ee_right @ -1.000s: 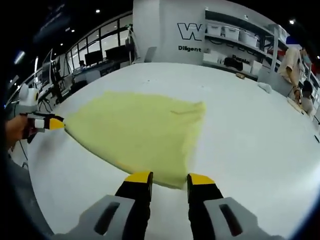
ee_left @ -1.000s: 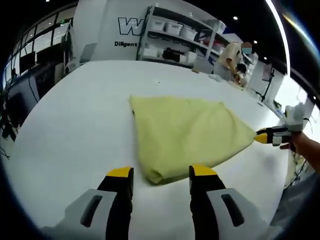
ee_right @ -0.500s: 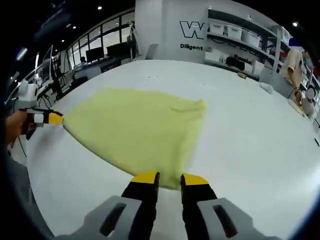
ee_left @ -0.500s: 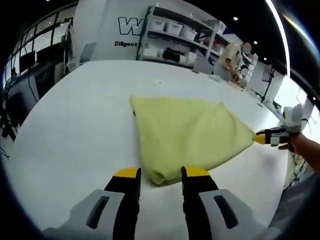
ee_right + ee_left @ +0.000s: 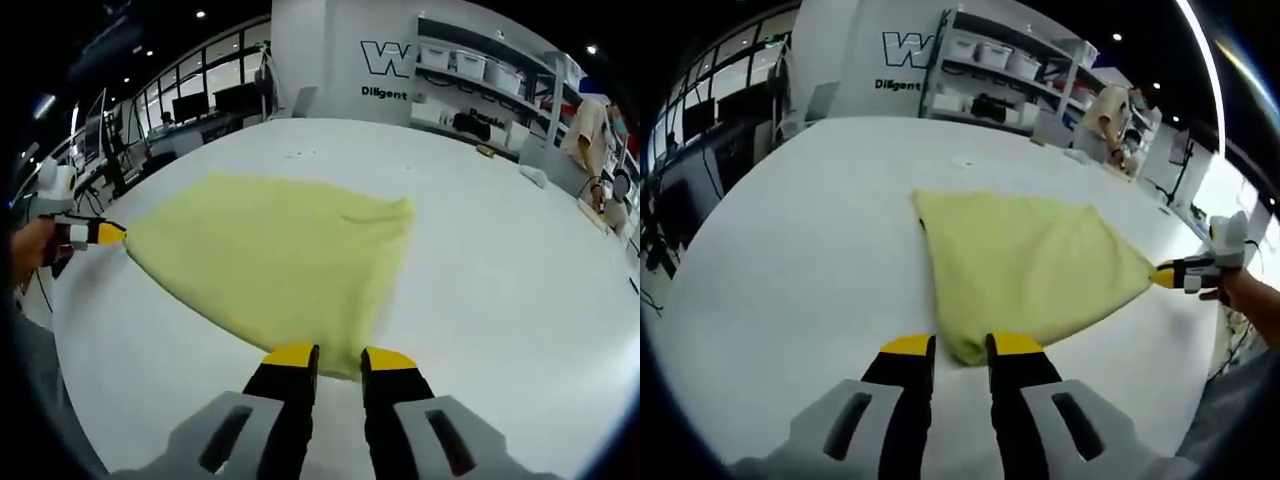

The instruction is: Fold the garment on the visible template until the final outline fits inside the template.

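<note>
— How do the jaws of the left gripper [image 5: 960, 346] stand?

— Nearly closed, with a narrow gap between the yellow tips. A corner of the yellow cloth [image 5: 1030, 265] sits right in that gap, and the tips appear to pinch its edge, though I cannot tell how firm the hold is.

— And the right gripper [image 5: 339, 354]?

— Much the same. Its yellow-tipped jaws are drawn close together at the near edge of the cloth [image 5: 275, 255], which lies between the tips. In the left gripper view, that gripper [image 5: 1173, 274] comes in from the right with its tip at the cloth's far pointed corner, held by a hand [image 5: 1240, 290].

— Where is the cloth lying?

— Flat on the white table [image 5: 790, 230], spread in a rough triangle between the two grippers, one corner at each. In the right gripper view the left gripper [image 5: 100, 234] touches the cloth's pointed end at the left.

— Any writing you can read?

— On the white wall [image 5: 330, 50] behind there is a large letter "W" with the word "Diligent" below it; the rest is cut off by shelves [image 5: 490, 85] holding bins. A person [image 5: 1110, 115] stands at the far end of the table.
</note>
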`<act>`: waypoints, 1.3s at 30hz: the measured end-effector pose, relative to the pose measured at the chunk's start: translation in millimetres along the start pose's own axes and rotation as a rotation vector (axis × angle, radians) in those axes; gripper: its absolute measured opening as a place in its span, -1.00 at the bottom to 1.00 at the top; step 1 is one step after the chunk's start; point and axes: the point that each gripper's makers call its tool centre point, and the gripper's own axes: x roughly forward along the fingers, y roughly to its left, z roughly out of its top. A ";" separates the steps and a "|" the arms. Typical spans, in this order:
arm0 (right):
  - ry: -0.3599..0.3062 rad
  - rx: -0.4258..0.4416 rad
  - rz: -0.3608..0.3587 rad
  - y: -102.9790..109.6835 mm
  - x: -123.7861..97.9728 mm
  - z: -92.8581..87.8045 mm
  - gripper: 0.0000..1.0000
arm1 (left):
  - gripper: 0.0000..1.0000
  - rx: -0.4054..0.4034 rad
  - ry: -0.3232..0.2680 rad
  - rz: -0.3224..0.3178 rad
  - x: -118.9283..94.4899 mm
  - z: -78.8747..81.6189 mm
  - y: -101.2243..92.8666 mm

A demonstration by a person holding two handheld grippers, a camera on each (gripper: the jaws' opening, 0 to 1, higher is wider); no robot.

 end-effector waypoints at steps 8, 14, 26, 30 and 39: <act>0.002 -0.003 0.001 0.2 0.6 -0.3 -0.73 | -0.82 -0.012 0.013 -0.022 5.0 -3.8 -6.5; 0.003 -0.005 0.000 -0.7 0.6 -0.3 -0.83 | -1.00 -0.008 0.013 -0.014 3.9 -3.1 -4.3; 0.010 -0.061 -0.036 -7.5 -1.0 0.7 -1.00 | -1.00 0.084 0.038 0.020 -2.5 5.2 9.5; 0.012 -0.059 -0.029 -5.9 -0.5 0.3 -1.00 | -1.00 0.085 0.041 0.019 -1.0 1.7 6.1; 0.017 -0.050 -0.024 -5.4 -1.3 -1.1 -1.00 | -0.92 0.054 0.042 0.010 -5.9 -7.0 6.0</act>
